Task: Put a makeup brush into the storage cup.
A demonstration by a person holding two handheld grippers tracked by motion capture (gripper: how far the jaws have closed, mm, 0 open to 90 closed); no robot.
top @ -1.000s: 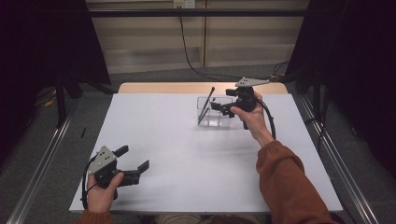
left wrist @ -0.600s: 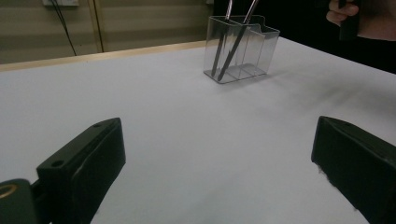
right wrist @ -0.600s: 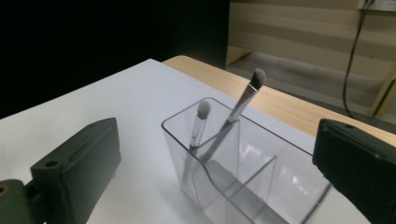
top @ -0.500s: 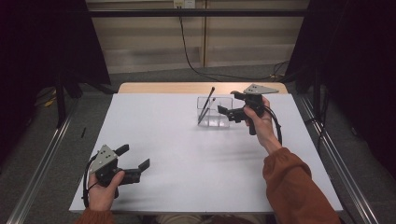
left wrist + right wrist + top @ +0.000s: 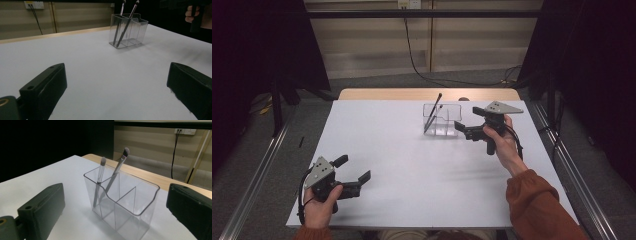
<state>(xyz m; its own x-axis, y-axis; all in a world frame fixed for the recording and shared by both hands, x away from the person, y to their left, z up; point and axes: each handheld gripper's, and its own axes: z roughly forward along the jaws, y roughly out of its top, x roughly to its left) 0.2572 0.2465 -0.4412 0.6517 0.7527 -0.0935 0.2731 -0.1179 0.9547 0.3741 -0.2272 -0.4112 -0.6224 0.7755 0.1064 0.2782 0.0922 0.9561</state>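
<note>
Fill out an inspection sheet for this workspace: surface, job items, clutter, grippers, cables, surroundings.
Surface: white table top, bare apart from the organizer; wooden edge at the far side.
Job items: clear plastic organizer with compartments, standing upright; two makeup brushes lean in one end compartment, bristles up.
Clutter: nothing seen.
Grippers: right gripper open, beside the organizer and holding nothing; left gripper open, low at the near left of the table, holding nothing.
Cables: a black cable loops from the left gripper; another cable hangs from a wall socket.
Surroundings: dark curtains at both sides, metal rails along the floor, beige wall behind.
</note>
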